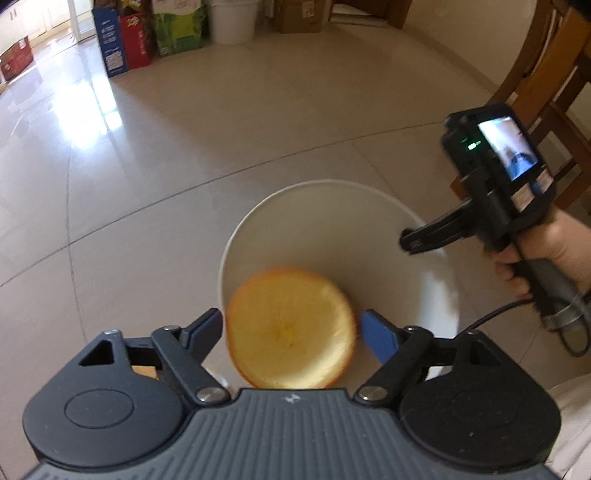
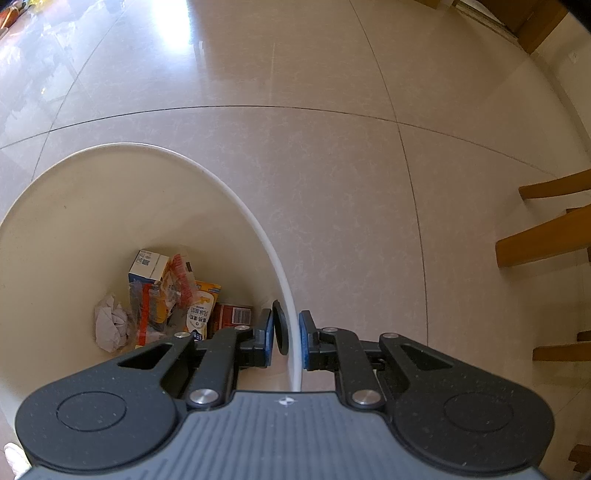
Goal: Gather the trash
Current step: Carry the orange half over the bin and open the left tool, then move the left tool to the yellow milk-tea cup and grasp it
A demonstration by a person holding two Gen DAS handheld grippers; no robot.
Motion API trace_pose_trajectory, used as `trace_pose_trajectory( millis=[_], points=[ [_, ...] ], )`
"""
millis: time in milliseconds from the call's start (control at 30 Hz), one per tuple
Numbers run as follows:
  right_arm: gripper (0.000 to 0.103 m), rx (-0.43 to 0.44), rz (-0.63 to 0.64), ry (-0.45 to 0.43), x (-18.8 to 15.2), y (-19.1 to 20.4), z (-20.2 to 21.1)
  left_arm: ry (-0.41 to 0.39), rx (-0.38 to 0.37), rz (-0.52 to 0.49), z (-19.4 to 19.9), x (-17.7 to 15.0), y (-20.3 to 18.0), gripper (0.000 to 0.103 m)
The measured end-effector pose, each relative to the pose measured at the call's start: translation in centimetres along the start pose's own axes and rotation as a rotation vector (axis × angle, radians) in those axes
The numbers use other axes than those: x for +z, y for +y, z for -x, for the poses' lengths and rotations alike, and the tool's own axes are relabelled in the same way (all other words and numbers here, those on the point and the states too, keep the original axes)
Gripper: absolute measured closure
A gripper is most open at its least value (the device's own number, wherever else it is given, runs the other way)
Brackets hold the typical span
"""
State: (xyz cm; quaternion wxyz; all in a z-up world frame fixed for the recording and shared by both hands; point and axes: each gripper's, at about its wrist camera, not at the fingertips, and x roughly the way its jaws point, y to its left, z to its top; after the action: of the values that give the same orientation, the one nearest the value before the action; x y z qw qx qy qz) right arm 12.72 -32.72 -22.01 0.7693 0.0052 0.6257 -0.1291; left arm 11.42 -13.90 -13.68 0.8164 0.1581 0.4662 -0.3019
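Note:
A white trash bin (image 1: 332,206) stands on the tiled floor below my left gripper (image 1: 291,326). That gripper is open, and a blurred orange peel half (image 1: 291,328) hangs between its spread fingers, above the bin's mouth. My right gripper (image 2: 287,339) is shut on the bin's rim (image 2: 293,332), one finger inside the wall and one outside. It also appears in the left wrist view as the right gripper (image 1: 417,240) at the bin's right edge, held by a hand (image 1: 554,251). Cartons, wrappers and crumpled paper (image 2: 110,321) lie at the bin's bottom.
Wooden chair legs (image 2: 546,236) stand to the right of the bin. Boxes and bags (image 1: 147,37) and a white bucket (image 1: 232,18) line the far wall. Glossy floor tiles (image 2: 332,184) stretch all around the bin.

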Motion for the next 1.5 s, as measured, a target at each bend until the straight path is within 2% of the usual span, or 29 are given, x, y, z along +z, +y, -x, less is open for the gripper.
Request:
trace_pose_trajectory(
  millis=[67,367,567,900,1033,1200,1300,1500],
  points=[
    [0.086,0.0,0.002,-0.001,0.0,0.0,0.0,-0.011,-0.001,-0.002,0.2,0.0,-0.2,0.013],
    [0.086,0.002,0.004,0.0,-0.1,0.0,0.0,0.016,0.028,0.041,-0.4,-0.8,1.8,0.012],
    [0.086,0.0,0.006,-0.001,-0.1,0.1,-0.1,0.033,0.069,0.102,-0.5,-1.8,4.3,0.012],
    [0.086,-0.007,0.012,-0.003,-0.2,0.2,-0.1,0.019,0.177,0.222,-1.9,-4.3,9.2,0.011],
    [0.086,-0.012,0.021,-0.008,-0.3,0.3,-0.2,0.017,0.242,0.343,-3.9,-6.2,12.1,0.011],
    [0.086,-0.015,0.027,-0.009,-0.3,0.3,-0.2,0.084,0.282,0.558,-8.2,-8.7,15.8,0.011],
    [0.085,-0.021,0.033,-0.011,-0.3,0.5,-0.2,0.145,0.29,0.645,-11.0,-10.0,17.4,0.011],
    [0.085,-0.027,0.031,-0.013,-0.3,0.6,-0.3,0.132,0.279,0.9,-15.1,-13.2,19.5,0.011]
  ],
)
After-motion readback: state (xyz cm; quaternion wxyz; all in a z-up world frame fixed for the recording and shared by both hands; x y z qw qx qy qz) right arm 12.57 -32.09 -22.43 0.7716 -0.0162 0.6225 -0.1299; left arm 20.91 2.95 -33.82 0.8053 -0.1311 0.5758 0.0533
